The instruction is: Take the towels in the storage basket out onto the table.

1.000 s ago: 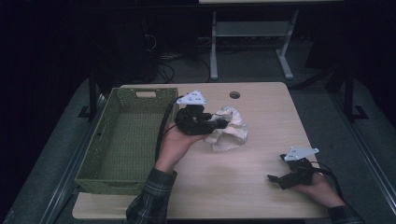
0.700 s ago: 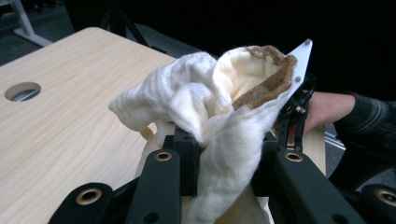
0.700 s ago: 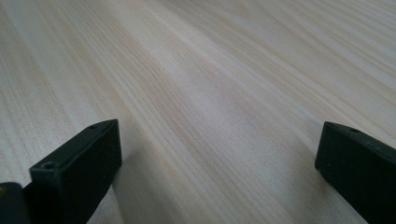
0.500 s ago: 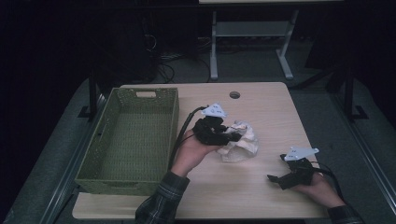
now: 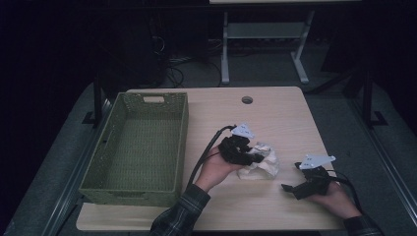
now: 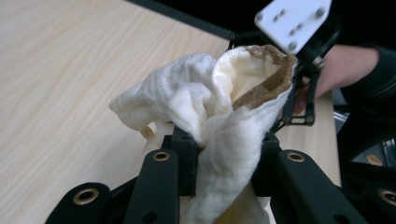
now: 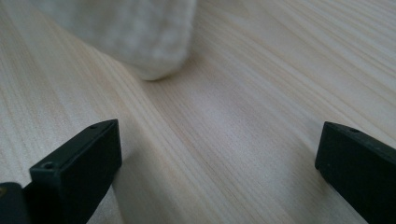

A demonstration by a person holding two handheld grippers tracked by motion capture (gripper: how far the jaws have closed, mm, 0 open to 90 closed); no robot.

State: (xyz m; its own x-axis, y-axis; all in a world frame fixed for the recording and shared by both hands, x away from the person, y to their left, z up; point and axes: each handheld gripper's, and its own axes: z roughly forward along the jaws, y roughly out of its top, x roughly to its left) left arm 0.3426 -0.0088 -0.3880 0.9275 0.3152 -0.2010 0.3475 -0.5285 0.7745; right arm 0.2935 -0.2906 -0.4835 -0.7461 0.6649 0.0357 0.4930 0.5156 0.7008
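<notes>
A woven green basket [image 5: 137, 147] was seen at the far left of the tabletop [image 5: 280, 113], well apart from both sets of jaws and with nothing visible inside it. To its right, the left gripper [image 5: 246, 156] was held low over the middle of the tabletop by the left hand [image 5: 214, 169], a plaid sleeve showing behind the wrist. A crumpled white cloth [image 6: 219, 116] was pinched between the jaws of this gripper: in the left gripper view the fabric was squeezed in the narrow gap between the two black jaws and bunched upward beyond their tips, a brown-edged fold being turned out at the top. In the high view, the rest of the cloth [image 5: 260, 164] was seen resting on the tabletop just beyond and beside the jaws. Farther right, the right gripper [image 5: 291, 188] was held by the right hand [image 5: 337, 199] close to the near right edge of the tabletop, its jaws pointed towards the cloth but near rather than touching it. In the right gripper view the jaws were spread wide with only bare wood grain between them, and a rounded white edge of the cloth [image 7: 135, 32] was seen ahead of the left-hand jaw, apart from both tips.
</notes>
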